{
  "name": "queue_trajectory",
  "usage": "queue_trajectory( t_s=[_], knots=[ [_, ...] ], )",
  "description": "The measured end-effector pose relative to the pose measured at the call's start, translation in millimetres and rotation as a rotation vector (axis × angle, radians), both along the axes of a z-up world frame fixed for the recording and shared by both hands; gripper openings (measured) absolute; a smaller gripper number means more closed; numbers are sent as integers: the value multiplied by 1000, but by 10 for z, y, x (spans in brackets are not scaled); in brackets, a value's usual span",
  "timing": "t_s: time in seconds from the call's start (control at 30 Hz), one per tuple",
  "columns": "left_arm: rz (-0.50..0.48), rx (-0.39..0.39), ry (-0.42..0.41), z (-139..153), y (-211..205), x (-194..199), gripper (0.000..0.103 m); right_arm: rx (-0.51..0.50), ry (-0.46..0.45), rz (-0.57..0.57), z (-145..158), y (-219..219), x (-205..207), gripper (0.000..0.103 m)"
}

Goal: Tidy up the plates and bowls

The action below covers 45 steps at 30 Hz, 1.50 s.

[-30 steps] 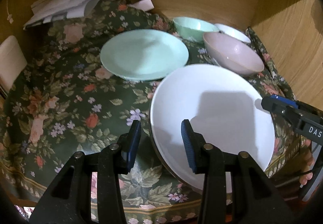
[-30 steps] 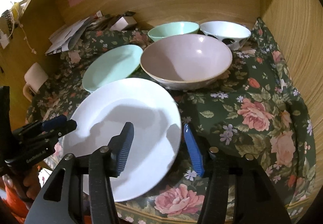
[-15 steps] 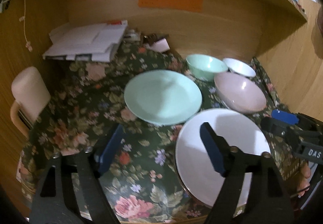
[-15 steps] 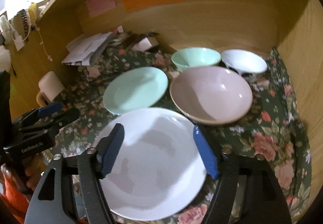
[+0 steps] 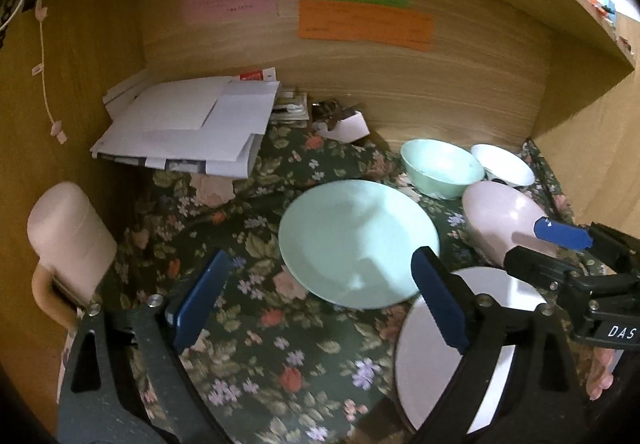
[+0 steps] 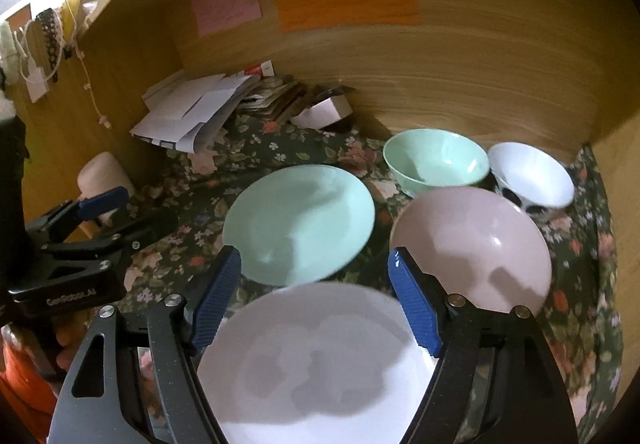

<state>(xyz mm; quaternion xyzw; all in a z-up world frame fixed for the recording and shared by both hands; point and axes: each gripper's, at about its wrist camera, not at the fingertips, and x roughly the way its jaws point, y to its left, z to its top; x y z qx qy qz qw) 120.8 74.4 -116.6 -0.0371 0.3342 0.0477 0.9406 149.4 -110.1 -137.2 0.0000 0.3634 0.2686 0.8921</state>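
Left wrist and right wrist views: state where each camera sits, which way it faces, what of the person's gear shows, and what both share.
Left wrist: on the left claw, angled down toward the back wall over the floral cloth; its jaws are opening, empty; the right claw shows at right.
Right wrist: on the right claw, angled down over the white plate; its jaws are opening, empty; the left claw shows at left.
Shared: green plate, pink bowl, green bowl, white bowl.
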Motion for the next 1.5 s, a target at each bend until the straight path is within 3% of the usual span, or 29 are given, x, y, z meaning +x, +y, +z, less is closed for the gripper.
queue_trajectory(
  t_s=[0.7, 0.87, 1.0, 1.17, 1.3, 1.5],
  knots=[
    [5, -86, 164, -624, 422, 703, 95, -155, 157, 57, -401, 455, 1117, 73],
    [-10, -97, 166, -688, 458, 795, 94, -182, 204, 63, -508, 512, 1292, 53],
    [-18, -94, 171, -725, 467, 853, 94, -177, 267, 61, -596, 505, 1427, 45],
    [-31, -102, 175, -757, 473, 876, 89, -209, 304, 72, -648, 550, 1527, 45],
    [-38, -110, 181, -773, 475, 894, 77, -245, 313, 82, -678, 614, 1569, 45],
    [-39, -120, 179, -790, 497, 899, 72, -291, 315, 104, -735, 688, 1597, 45]
  ],
)
